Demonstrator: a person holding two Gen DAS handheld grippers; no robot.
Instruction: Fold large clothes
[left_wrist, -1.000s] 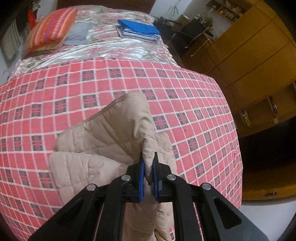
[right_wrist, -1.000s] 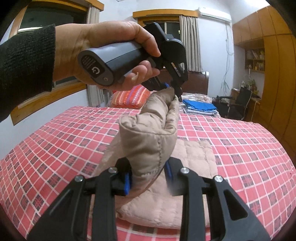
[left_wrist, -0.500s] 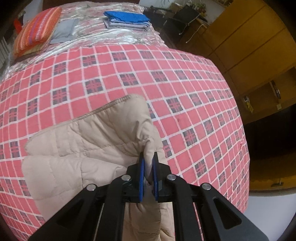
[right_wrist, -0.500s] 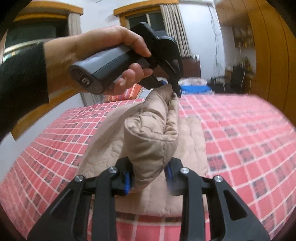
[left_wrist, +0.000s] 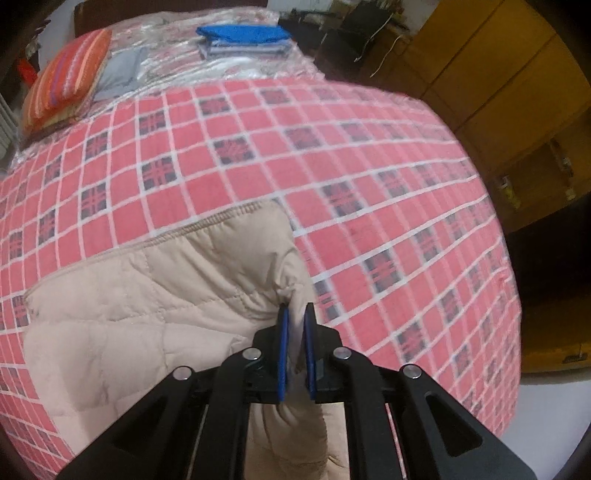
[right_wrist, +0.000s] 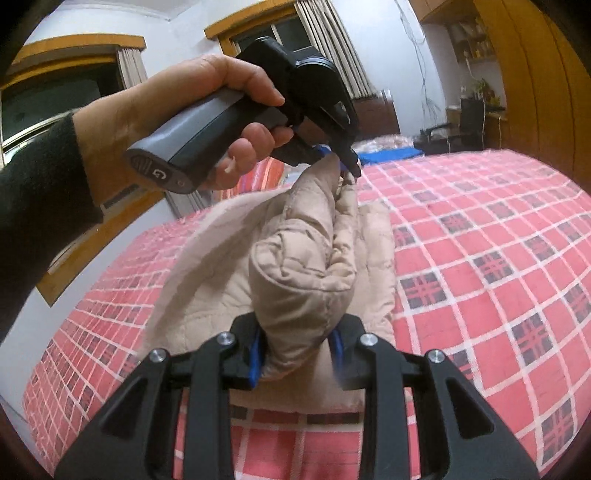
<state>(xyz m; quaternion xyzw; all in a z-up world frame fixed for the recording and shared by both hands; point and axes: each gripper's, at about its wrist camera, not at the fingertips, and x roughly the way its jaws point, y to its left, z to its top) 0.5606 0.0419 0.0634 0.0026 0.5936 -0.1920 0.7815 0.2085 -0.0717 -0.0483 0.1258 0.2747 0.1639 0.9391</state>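
Garment: beige quilted jacket (left_wrist: 155, 302), large and padded, partly lying on the bed (left_wrist: 369, 192) and partly lifted above it.
Landmark: striped pillow (left_wrist: 66, 81) at the head of the bed; all places below are given from it.
Position: the jacket sits at the end of the bed well apart from the pillow, on the red checked blanket (right_wrist: 498, 258).
Left gripper (left_wrist: 295, 343): fingers pressed together on a thin fold of the jacket's edge, held high; a person's hand (right_wrist: 221, 110) grips its handle.
Right gripper (right_wrist: 297, 350): fingers pinching a thick, rolled bunch of jacket, nearer the foot of the bed than the left gripper.
Change: compared with a second ago, the jacket body lies flatter and more spread on the blanket, and the raised edge has travelled over it, away from the pillow side.
Meaning: judged a fold in progress, with one layer being carried across the rest; the fold is not yet laid down.
Long axis: the stitched hem (left_wrist: 207, 225) runs roughly crosswise to the line toward the pillow; the lifted ridge between the two grippers runs toward the pillow.
Facing: front or back cannot be told.
Beyond: folded blue clothes (left_wrist: 243, 37) beside the pillow; wooden wardrobe (left_wrist: 498, 85) off the bed's side.
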